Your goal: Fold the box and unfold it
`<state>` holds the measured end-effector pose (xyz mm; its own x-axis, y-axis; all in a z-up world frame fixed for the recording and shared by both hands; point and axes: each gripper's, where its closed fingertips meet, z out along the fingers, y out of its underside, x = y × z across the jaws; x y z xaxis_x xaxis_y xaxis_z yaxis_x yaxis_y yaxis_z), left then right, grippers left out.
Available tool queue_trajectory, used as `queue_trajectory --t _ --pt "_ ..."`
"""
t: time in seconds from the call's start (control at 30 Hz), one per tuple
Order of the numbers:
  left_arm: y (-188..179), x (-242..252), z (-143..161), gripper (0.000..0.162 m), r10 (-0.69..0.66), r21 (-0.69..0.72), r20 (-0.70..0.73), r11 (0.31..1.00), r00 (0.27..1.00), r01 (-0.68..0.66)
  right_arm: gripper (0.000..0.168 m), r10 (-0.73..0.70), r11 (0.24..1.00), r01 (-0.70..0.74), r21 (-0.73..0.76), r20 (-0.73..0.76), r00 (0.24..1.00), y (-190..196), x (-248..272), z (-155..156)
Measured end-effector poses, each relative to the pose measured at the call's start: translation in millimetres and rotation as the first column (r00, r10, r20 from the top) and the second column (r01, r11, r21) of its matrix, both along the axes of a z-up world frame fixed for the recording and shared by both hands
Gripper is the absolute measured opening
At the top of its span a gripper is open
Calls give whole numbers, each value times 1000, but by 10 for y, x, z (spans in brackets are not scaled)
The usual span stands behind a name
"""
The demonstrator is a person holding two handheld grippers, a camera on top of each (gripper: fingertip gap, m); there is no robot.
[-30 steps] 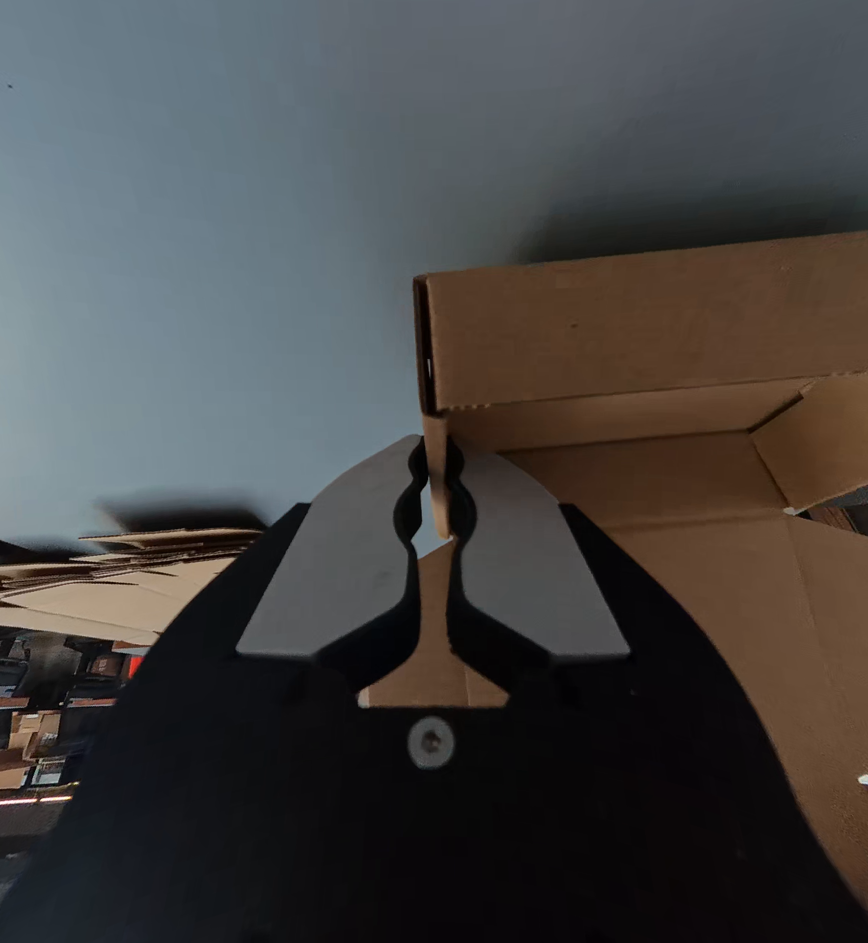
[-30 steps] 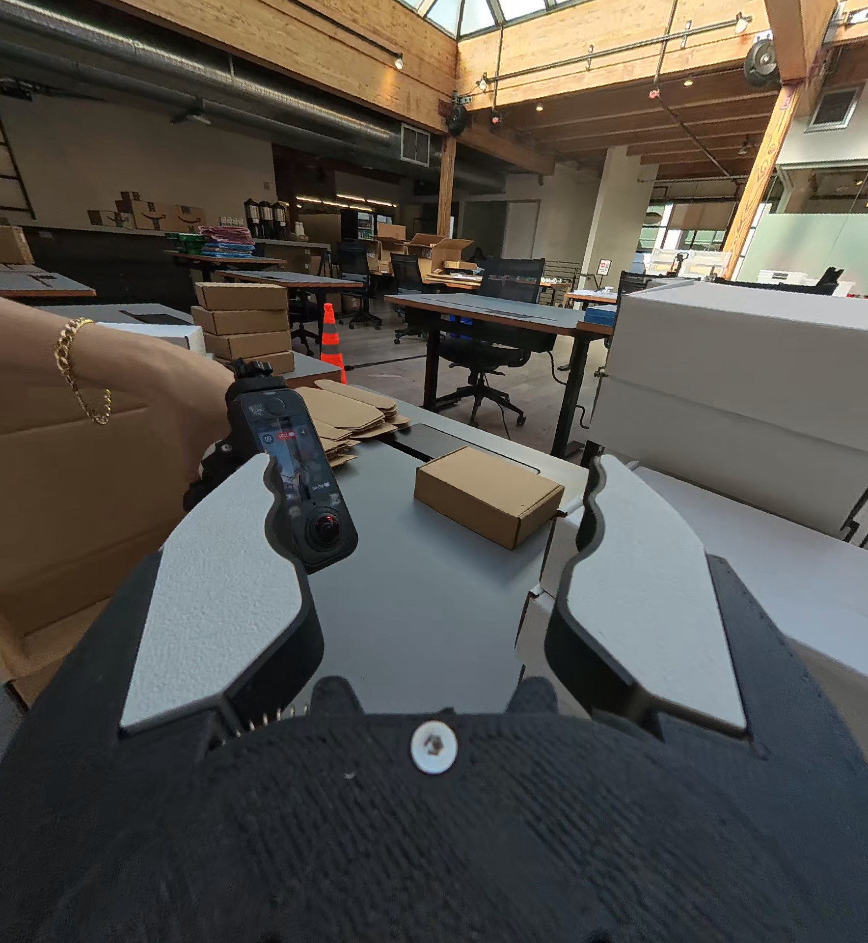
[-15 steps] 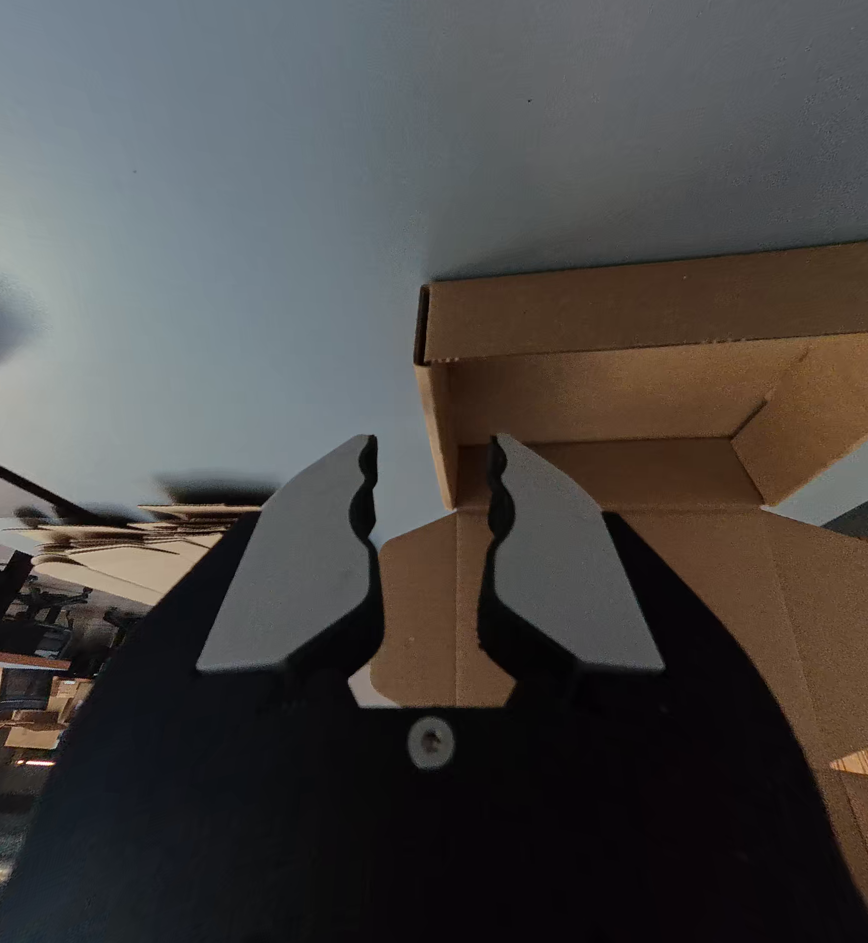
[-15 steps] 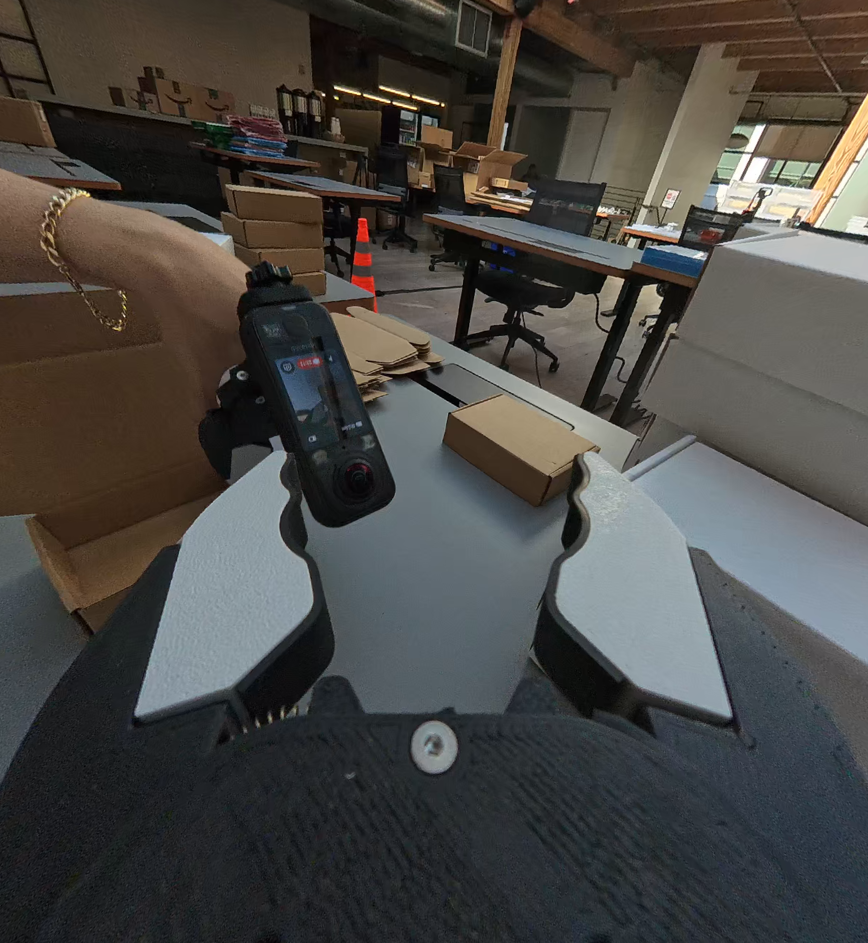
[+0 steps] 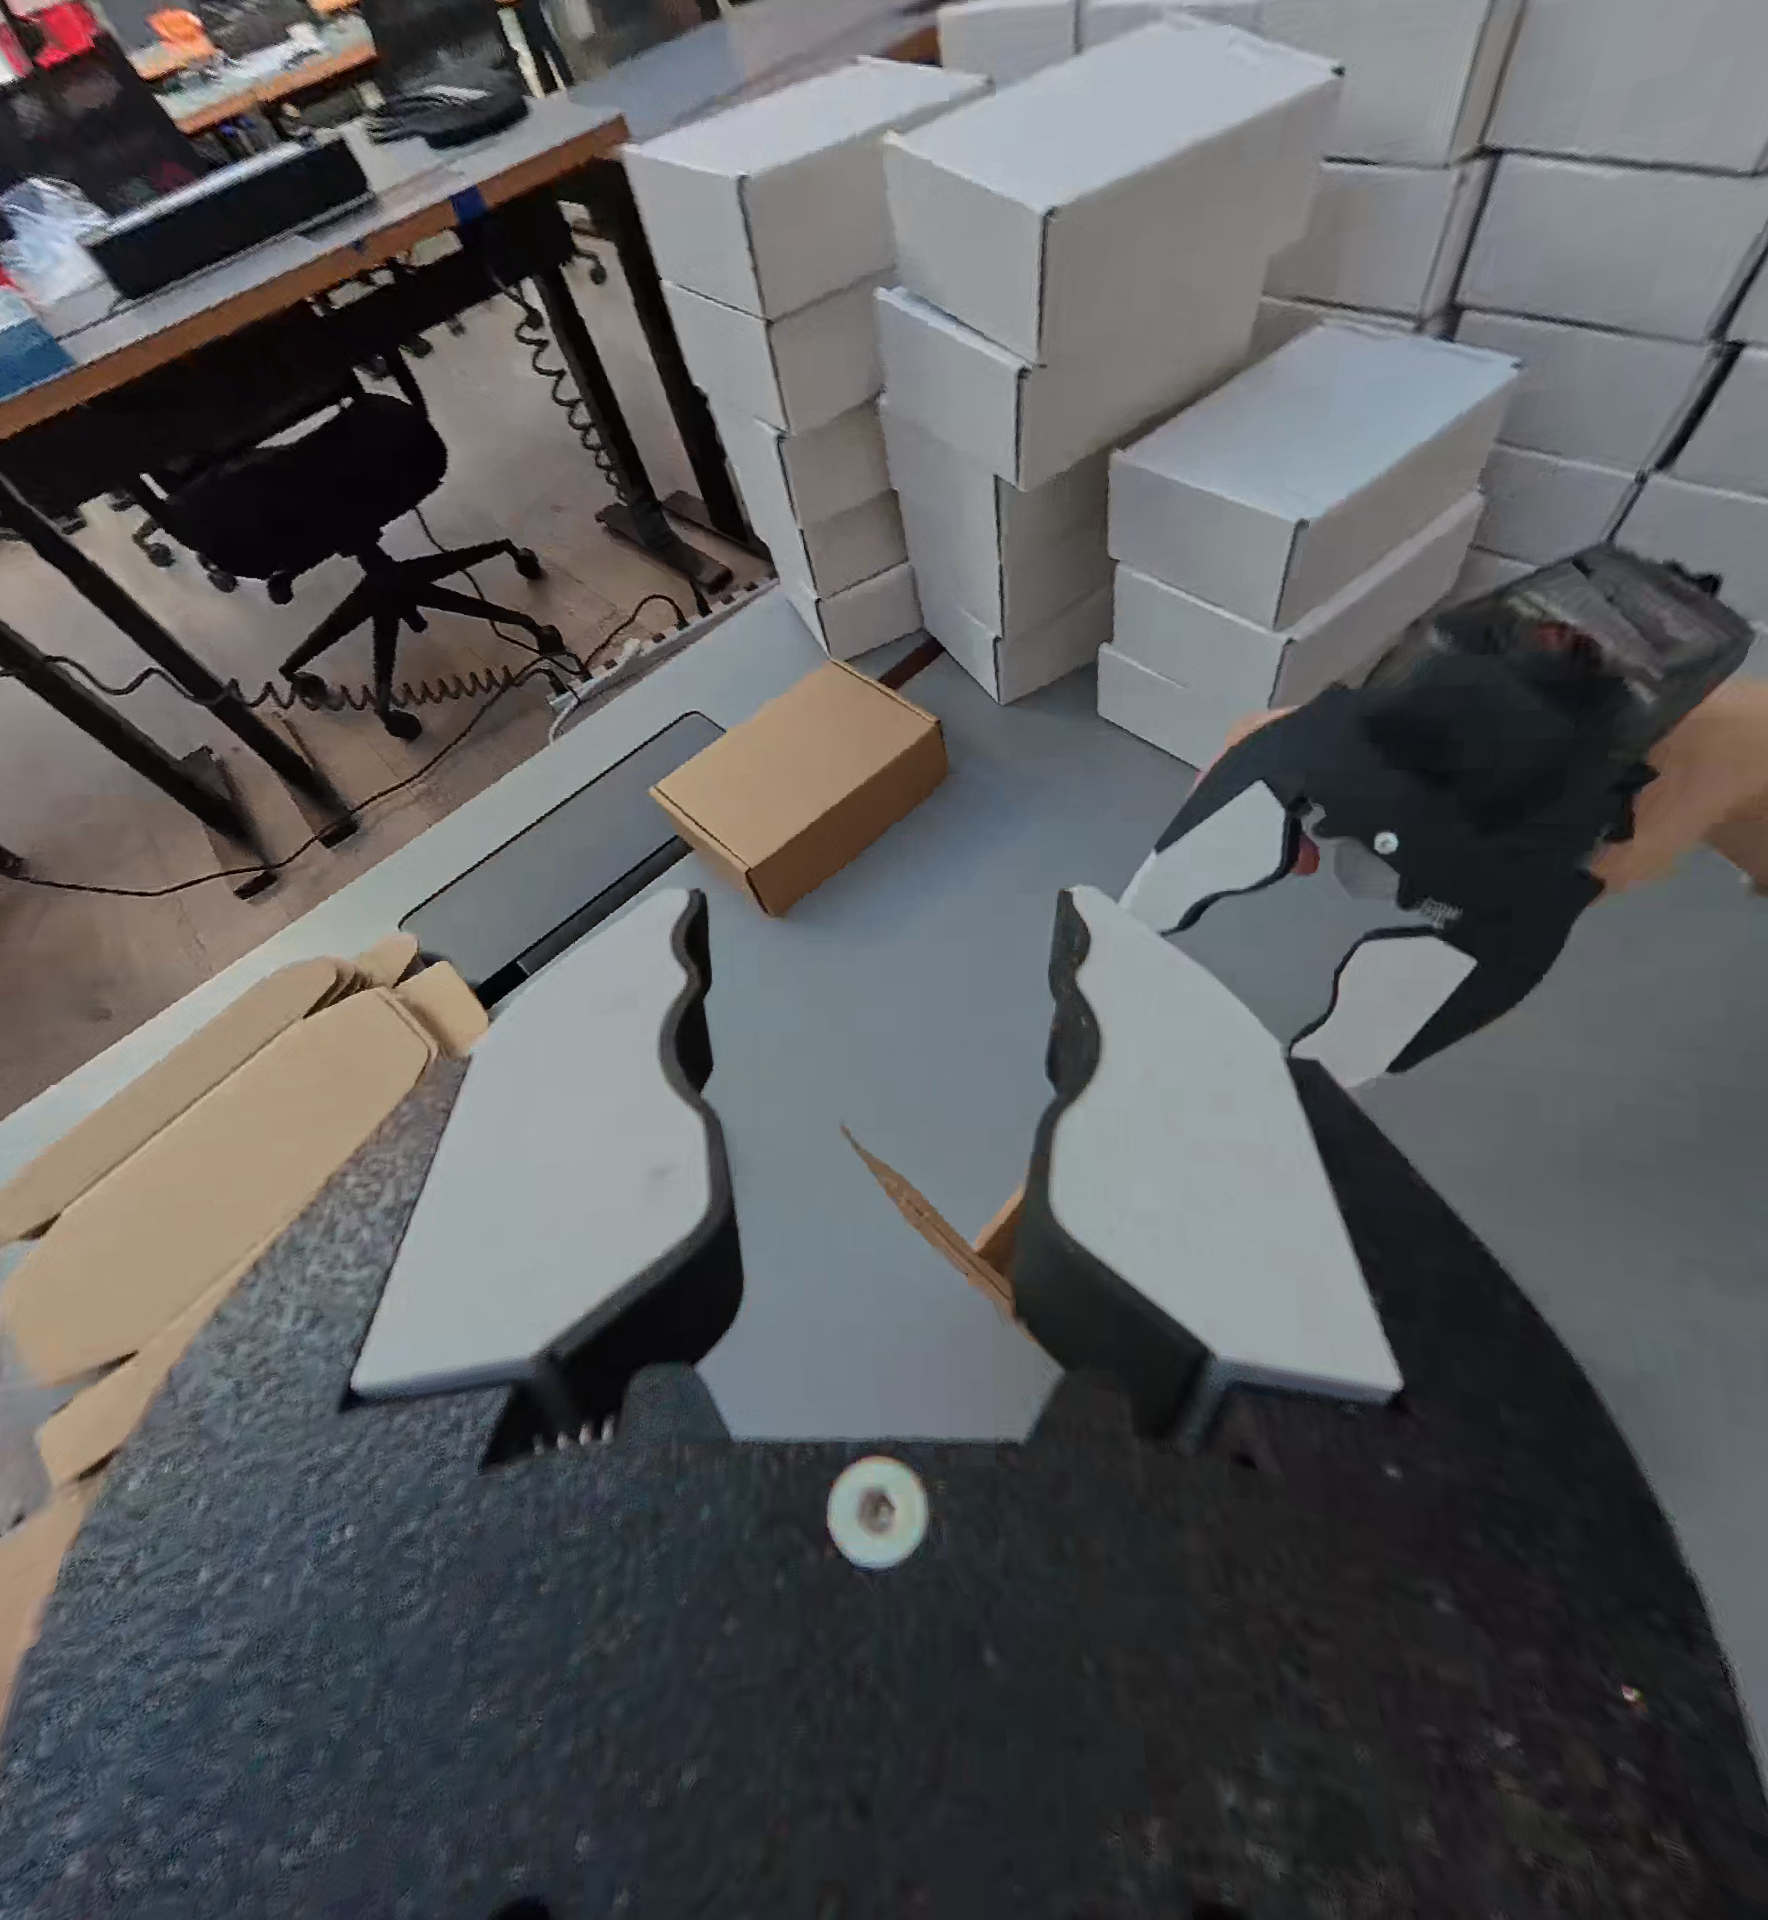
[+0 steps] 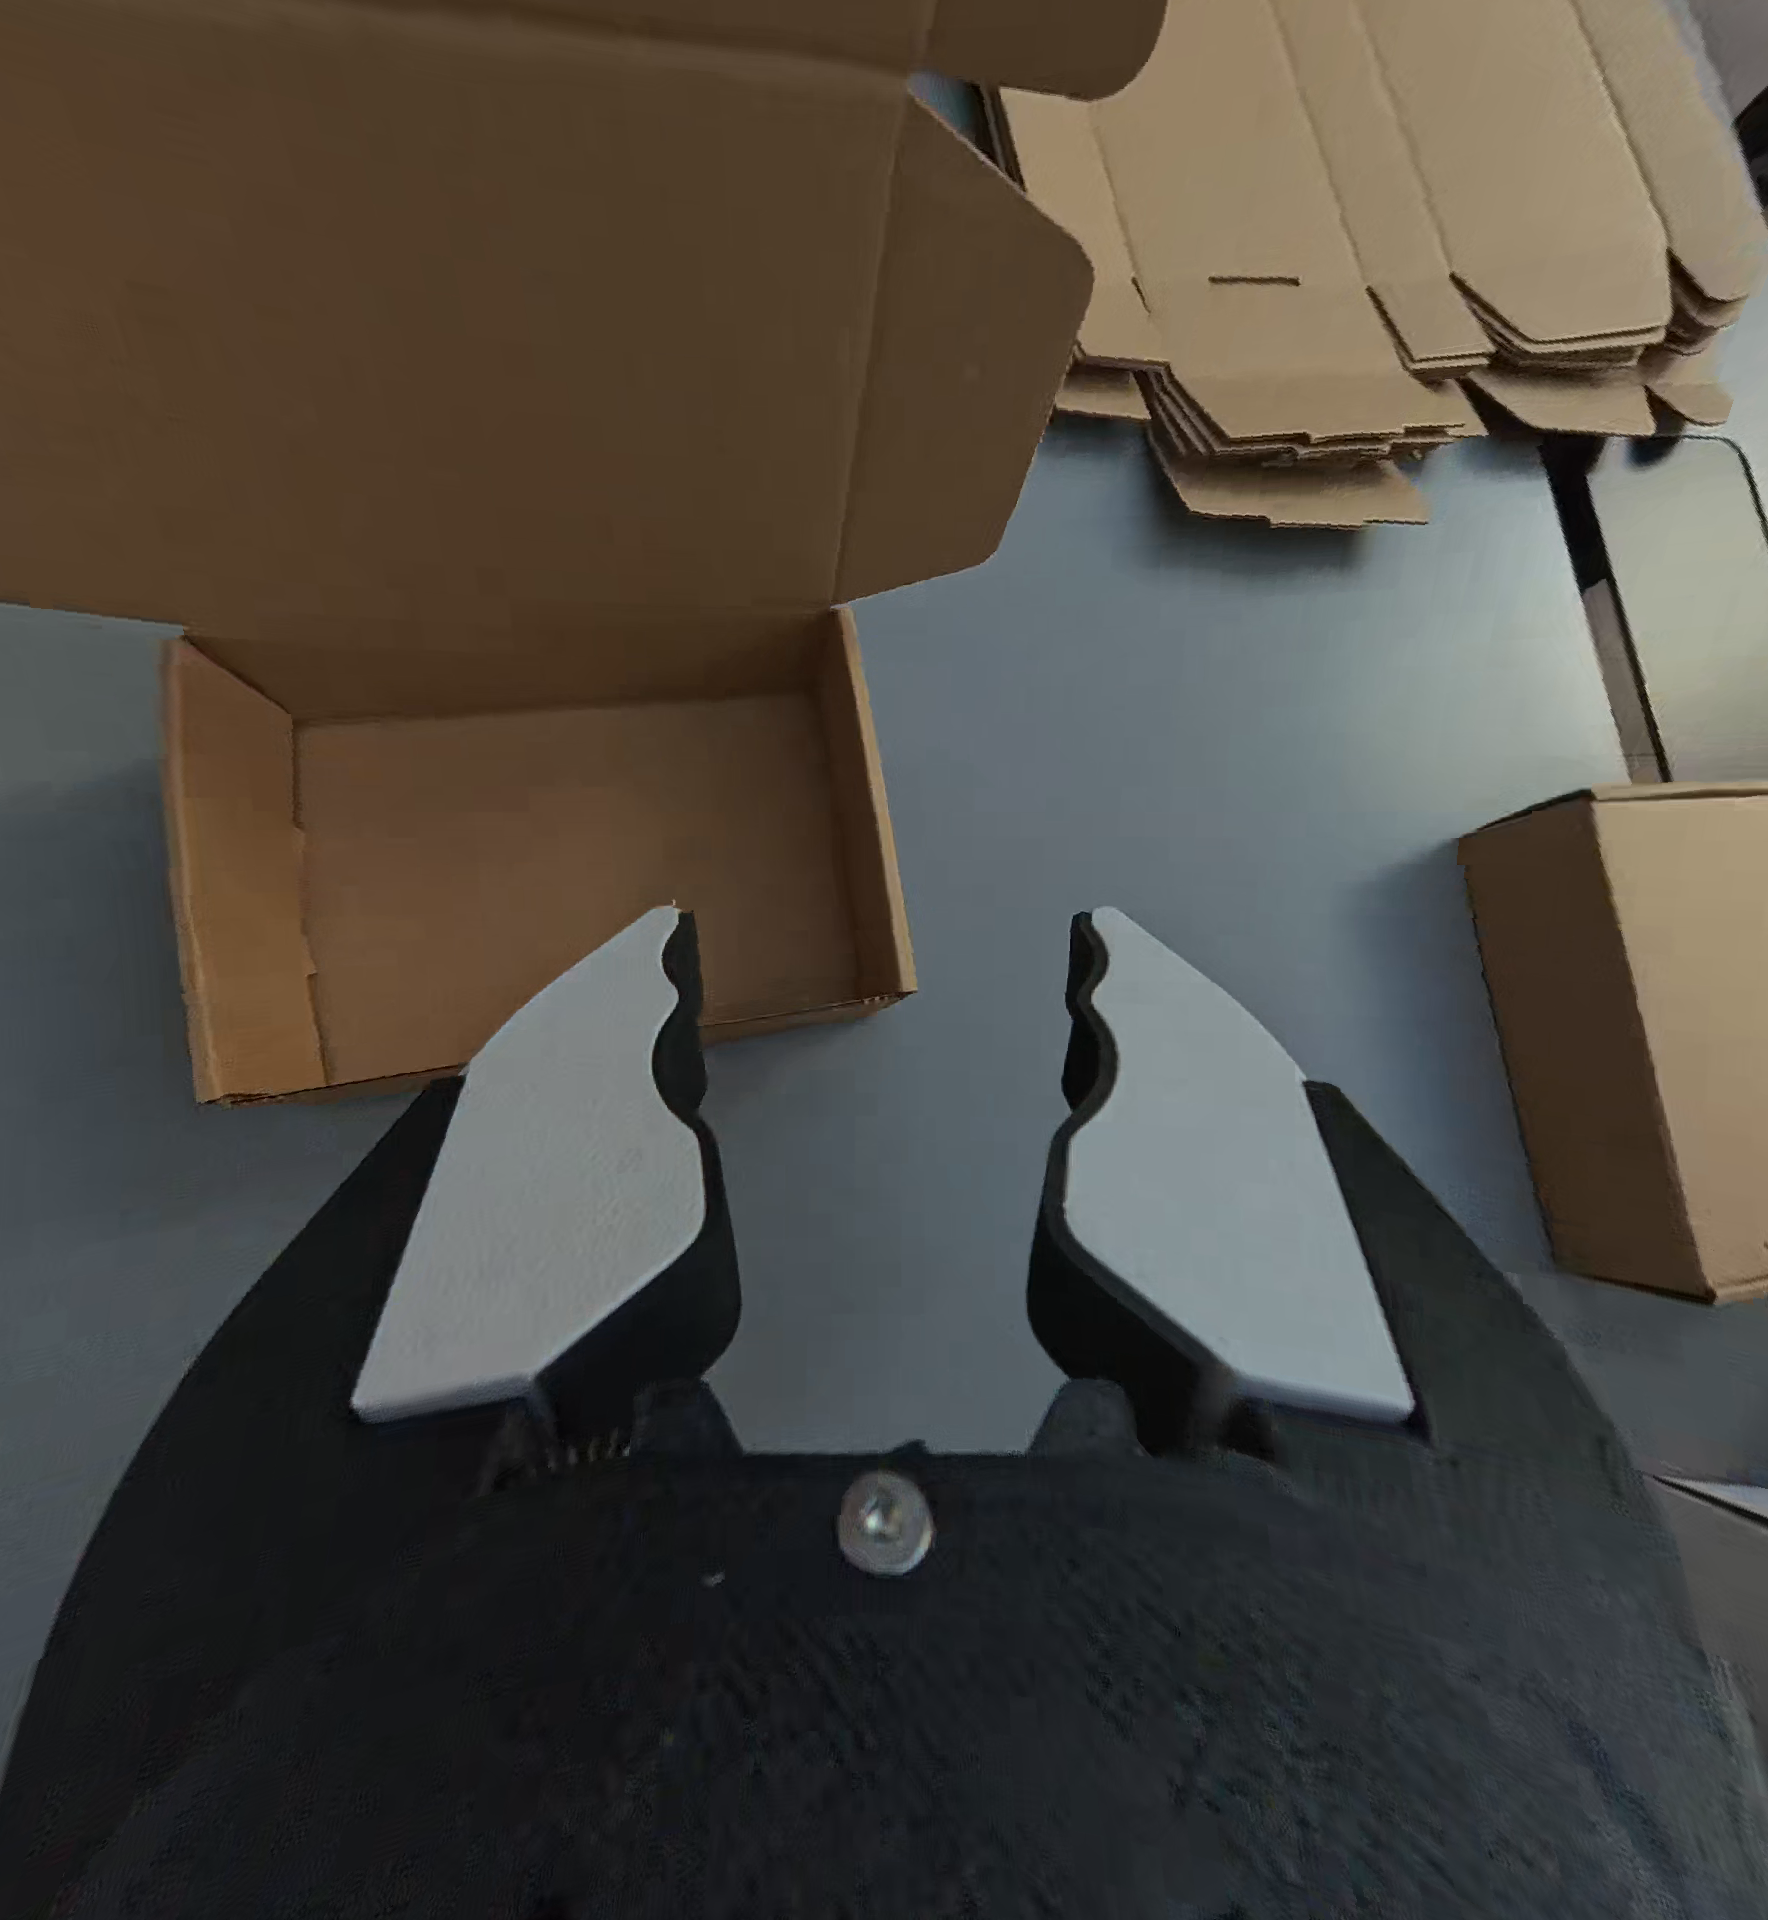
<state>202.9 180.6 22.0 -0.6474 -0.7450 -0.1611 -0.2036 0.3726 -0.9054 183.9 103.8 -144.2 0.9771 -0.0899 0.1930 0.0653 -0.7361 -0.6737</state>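
In the right wrist view the brown cardboard box [image 6: 547,862] sits open on the grey table [image 6: 1119,727], its walls standing and its lid [image 6: 444,312] raised behind it. My right gripper [image 6: 880,925] is open and empty, above the box's near right corner without touching it. My left gripper [image 5: 880,914] is open and empty above the table. A brown flap edge [image 5: 921,1216] shows between its fingers lower down. In the left wrist view the right gripper [image 5: 1233,987] hovers at the right, held by a hand.
A closed small brown box [image 5: 802,784] stands farther back on the table and shows in the right wrist view [image 6: 1669,1039]. A stack of flat cardboard blanks [image 6: 1379,260] lies beside the open box. White boxes [image 5: 1067,364] are stacked along the back right.
My left gripper let go of the box wall, opened wide and swung up to face across the table. My right gripper tilted down over the open box.
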Motion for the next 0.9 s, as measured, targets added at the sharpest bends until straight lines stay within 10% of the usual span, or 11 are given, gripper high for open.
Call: queue_trajectory --t 0.03,0.23,0.67,0.9 --pt "150 -16 -5 63 55 -89 28 995 998 -52 62 42 997 -42 -59 -10 999 93 5 -89" --pt "977 -251 -343 65 304 -446 104 865 947 -229 51 158 963 -178 -204 -111 981 539 -1 -421" --pt "1517 -544 -1202 63 396 -520 -70 769 915 -373 6 80 944 -132 -304 -177 981 601 32 -832" --pt "1566 -514 -1126 61 439 -519 -53 755 897 -400 6 -355 932 328 -156 -203 913 321 404 -611"
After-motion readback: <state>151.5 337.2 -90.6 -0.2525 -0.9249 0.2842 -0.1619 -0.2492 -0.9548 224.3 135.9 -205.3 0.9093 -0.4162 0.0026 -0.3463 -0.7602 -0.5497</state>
